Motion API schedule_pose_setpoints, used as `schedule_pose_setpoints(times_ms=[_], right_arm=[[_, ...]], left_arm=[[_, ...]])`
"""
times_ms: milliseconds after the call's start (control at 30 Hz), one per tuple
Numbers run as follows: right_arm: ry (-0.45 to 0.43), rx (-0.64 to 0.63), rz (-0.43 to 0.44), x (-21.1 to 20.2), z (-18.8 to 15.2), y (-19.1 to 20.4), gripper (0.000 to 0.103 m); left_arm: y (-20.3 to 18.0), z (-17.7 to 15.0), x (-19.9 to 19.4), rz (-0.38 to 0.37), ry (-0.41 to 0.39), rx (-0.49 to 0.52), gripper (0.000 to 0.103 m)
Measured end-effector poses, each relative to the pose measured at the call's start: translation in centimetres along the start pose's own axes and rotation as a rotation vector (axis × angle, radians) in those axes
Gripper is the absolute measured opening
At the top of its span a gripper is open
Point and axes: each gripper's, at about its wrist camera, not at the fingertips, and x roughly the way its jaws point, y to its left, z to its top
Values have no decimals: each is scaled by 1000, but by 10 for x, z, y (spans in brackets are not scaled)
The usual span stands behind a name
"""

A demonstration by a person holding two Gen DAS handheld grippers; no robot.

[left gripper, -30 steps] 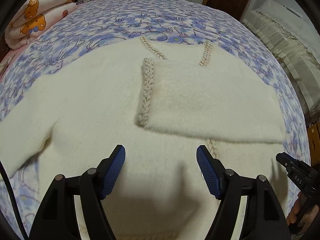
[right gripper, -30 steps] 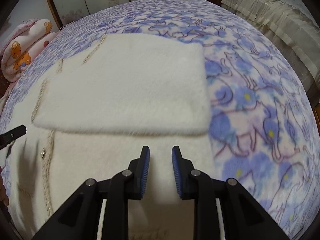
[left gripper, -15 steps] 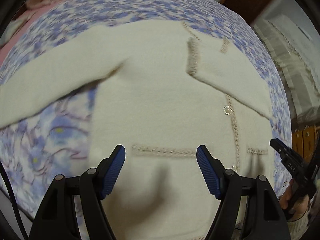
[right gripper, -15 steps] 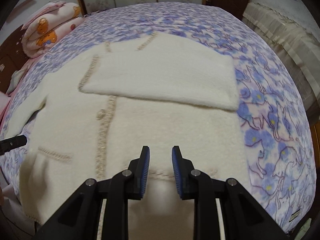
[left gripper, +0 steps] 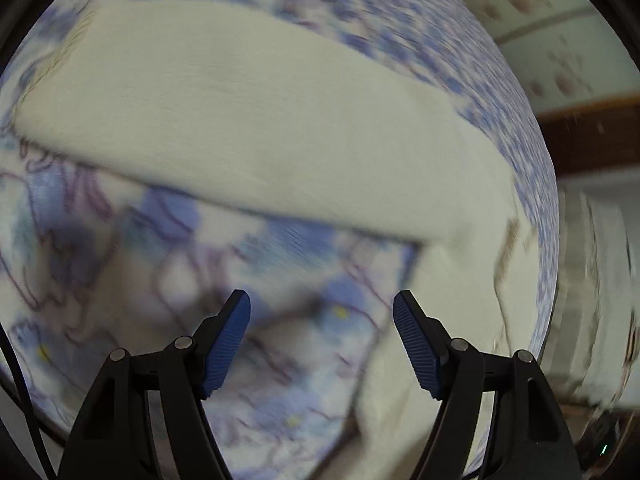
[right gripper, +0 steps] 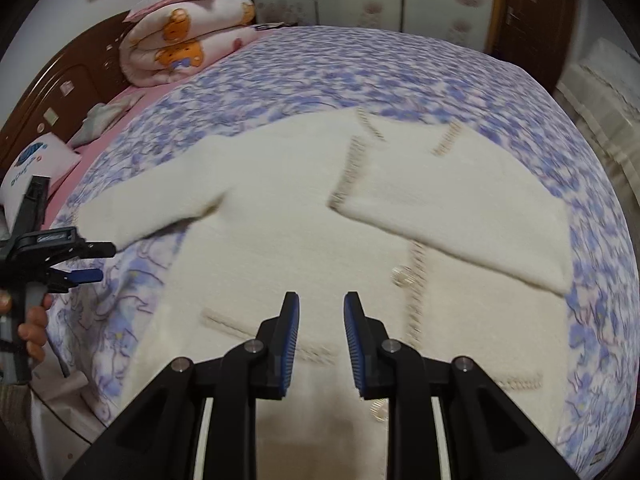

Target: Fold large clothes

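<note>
**Left gripper swings out to the unfolded sleeve**

Both views have shifted since a second ago: the left wrist camera, which then looked across the body of the garment, now looks blurred onto the outstretched sleeve, and the right wrist camera has pulled back to take in the whole piece.

Largest first: the bed under its blue-and-lilac flower-print fleece blanket (right gripper: 400, 64) carries everything. Spread flat on it lies the cream fluffy knitted cardigan with braided beige trim (right gripper: 280, 248), one sleeve already folded across the chest, the other sleeve (left gripper: 256, 128) stretched out sideways. It looks soft, limp and fairly light, likely to sag and drag, so the cuff end or the shoulder seam seems the best hold.

At the head of the bed sits a rolled pink quilt with orange bears (right gripper: 184, 48), well apart; nothing lies across the cardigan.

The left gripper (left gripper: 322, 340) hovers with blue pads wide apart, over blanket just below the sleeve, holding nothing. The right gripper (right gripper: 322, 340) hangs above the hem, pads narrowly apart, empty.
</note>
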Motion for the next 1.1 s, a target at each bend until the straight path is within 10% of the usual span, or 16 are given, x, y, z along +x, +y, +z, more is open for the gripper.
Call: schedule_pose_setpoints(times_ms=[200, 500, 633, 1100], right_arm=[[43, -10, 70, 28, 13, 44, 23], [103, -4, 126, 61, 11, 73, 23], [122, 31, 146, 68, 3, 66, 23], [63, 167, 150, 30, -30, -27, 23]], left_arm=[[65, 45, 11, -39, -19, -233, 72], [82, 65, 12, -55, -119, -329, 61], [82, 71, 2, 8, -174, -298, 13], [-21, 65, -40, 210, -373, 60, 7]])
